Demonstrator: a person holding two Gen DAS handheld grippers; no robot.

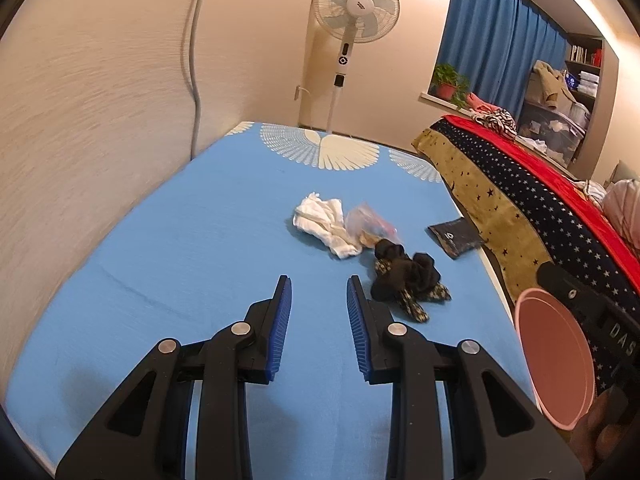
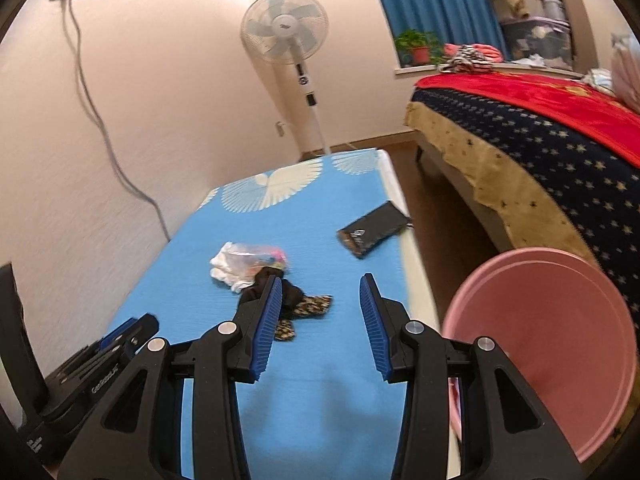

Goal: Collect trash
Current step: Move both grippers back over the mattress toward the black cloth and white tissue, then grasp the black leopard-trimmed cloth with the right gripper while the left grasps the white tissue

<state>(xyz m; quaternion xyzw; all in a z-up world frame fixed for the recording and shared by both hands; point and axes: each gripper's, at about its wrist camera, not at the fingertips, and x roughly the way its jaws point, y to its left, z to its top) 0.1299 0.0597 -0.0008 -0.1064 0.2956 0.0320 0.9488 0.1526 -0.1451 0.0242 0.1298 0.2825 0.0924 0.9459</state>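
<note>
Both claws, left (image 1: 319,296) and right (image 2: 321,294), hover spread and empty before the black cloth (image 1: 404,276); pink tub (image 2: 560,340) to its right.

You look down on a sky-blue mattress cover (image 1: 192,248) printed with cream feathered fans. On it lie a crumpled white tissue wad (image 1: 322,224), a clear plastic bag (image 1: 370,224) with pink and yellow inside, black socks with leopard-print cuffs (image 1: 404,280) and a dark foil pouch (image 1: 454,236). Your round basin (image 2: 556,344) is pink.
</note>
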